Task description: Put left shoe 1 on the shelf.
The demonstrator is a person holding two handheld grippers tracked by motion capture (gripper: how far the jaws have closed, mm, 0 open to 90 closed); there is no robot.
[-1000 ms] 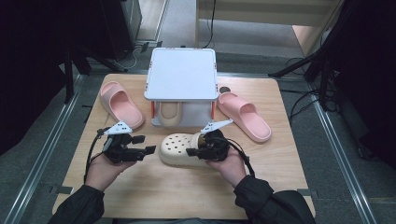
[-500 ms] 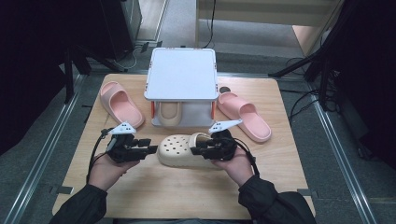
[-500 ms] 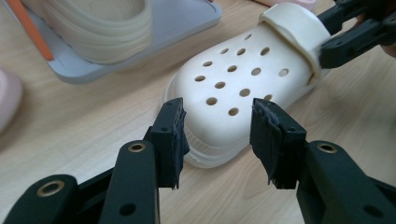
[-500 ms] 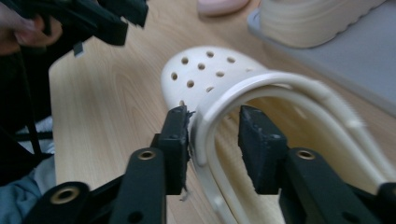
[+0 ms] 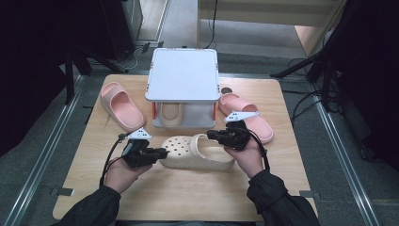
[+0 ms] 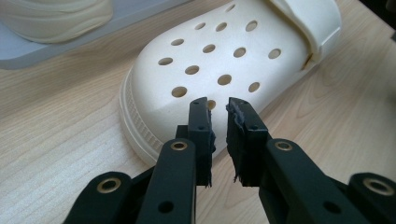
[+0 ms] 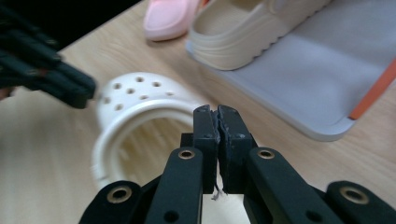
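Far left on the wooden table (image 5: 94, 197): a pink slipper (image 5: 121, 105), whole and clear of everything else, near the left edge.

Next, the left gripper (image 5: 160, 151), pointing at the toe of the cream clog (image 5: 197, 151). Jaws just closing, now a narrow slot apart with nothing between them; in the left gripper view, tips (image 6: 218, 108) hovering at the perforated toe (image 6: 205, 70), touching or just short, hard to tell. Bare wood to the left of and nearer than the toe there.

Centre: the clog lying on its sole, toe to the left, heel opening to the right, just in front of the grey shelf stand (image 5: 182, 75). Under the stand's top, a second cream clog (image 5: 170, 113), mostly hidden from above; in the right gripper view, its ribbed sole (image 7: 243, 32) plain on the grey base plate (image 7: 308, 79), and its upper cut off by the frame.

Right of that, the right gripper (image 5: 210, 135) at the clog's heel strap. Jaws pressed together, pads meeting with a frayed thread below (image 7: 217, 112); nothing seen gripped. Clog blurred behind them (image 7: 135, 121).

Far right: another pink slipper (image 5: 251, 120), partly covered by the right gripper's grey plate. Open wood along the near edge, between the two sleeves.
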